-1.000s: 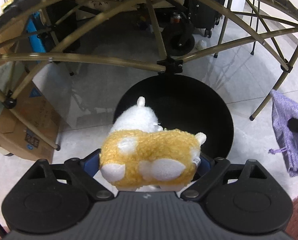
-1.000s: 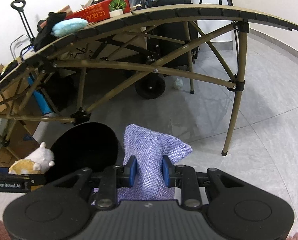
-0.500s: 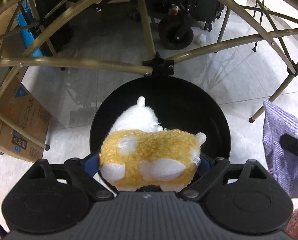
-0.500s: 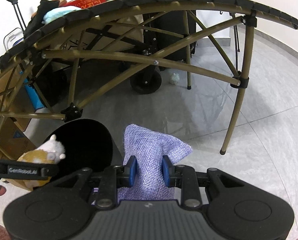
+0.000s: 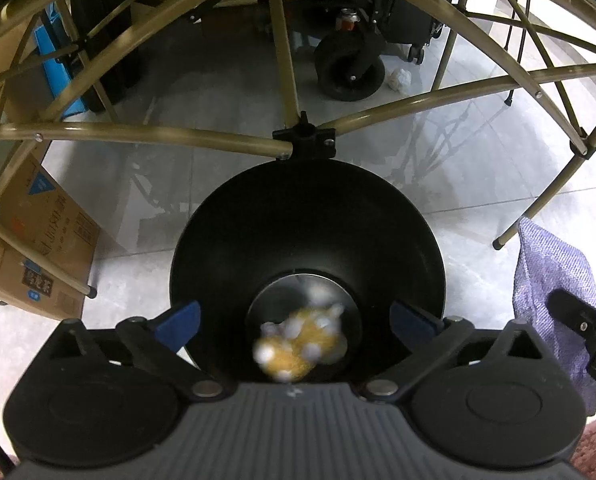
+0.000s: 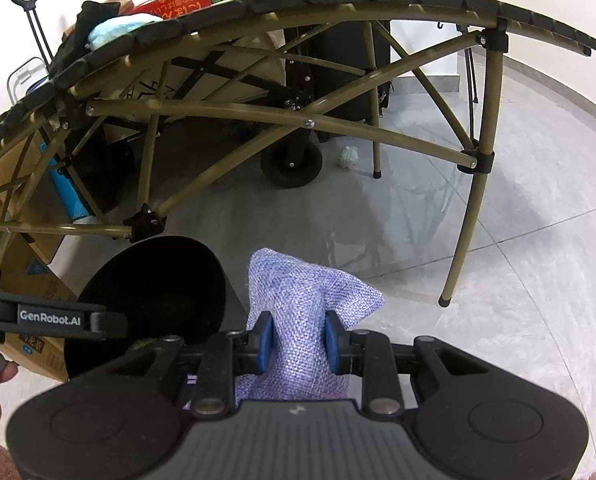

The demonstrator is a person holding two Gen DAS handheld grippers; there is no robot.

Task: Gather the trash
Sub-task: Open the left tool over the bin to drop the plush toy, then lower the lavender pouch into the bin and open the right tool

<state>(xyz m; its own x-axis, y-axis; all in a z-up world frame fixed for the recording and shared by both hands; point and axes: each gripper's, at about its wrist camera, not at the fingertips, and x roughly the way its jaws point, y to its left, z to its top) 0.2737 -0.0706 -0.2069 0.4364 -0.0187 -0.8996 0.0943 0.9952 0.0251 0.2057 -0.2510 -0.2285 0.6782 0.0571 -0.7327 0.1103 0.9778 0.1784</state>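
A round black bin (image 5: 306, 216) stands on the floor below my left gripper (image 5: 293, 320), which is open and empty right above its mouth. A yellow and white plush toy (image 5: 298, 346) shows blurred deep inside the bin. My right gripper (image 6: 298, 342) is shut on a purple woven pouch (image 6: 302, 300) and holds it just right of the bin (image 6: 153, 280). The pouch also shows at the right edge of the left wrist view (image 5: 550, 272).
A folding table with olive metal legs (image 6: 462, 216) arches over the bin. A cardboard box (image 5: 29, 248) sits left of the bin. A crumpled paper ball (image 6: 348, 156) lies on the grey tiled floor near a black cart wheel (image 6: 291, 164).
My left gripper has opened and let go of the plush toy, which has dropped into the bin. The right gripper still holds the purple pouch beside the bin.
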